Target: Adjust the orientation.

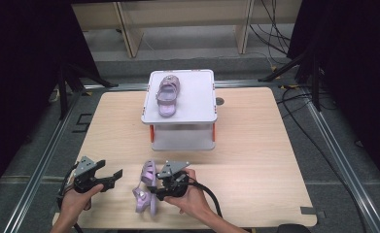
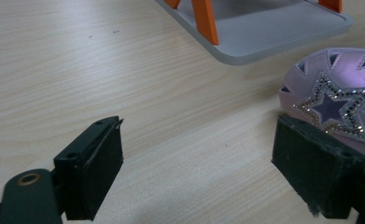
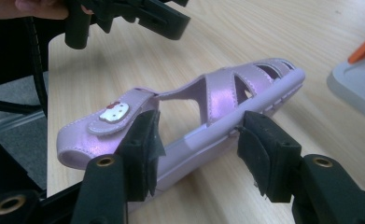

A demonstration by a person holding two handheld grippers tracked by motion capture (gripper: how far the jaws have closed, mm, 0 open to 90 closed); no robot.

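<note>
Right claw [image 3: 199, 149] straddles the purple sandal [image 3: 189, 121] near the table's front edge — pads not clamped yet, left claw [image 2: 199, 163] open — sole could slip sideways.

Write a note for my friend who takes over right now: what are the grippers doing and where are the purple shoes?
Left hand-held gripper: open, holding nothing, above the table beside the near sandal's toe.
Right hand-held gripper: jaws around the middle of the near purple sandal, which lies on its side at the table's front edge; whether the pads press on it yet is unclear.
Other purple sandal: already on top of the white stand.
Left to do, likely: grip the near sandal firmly and set it next to its partner on the stand.
</note>
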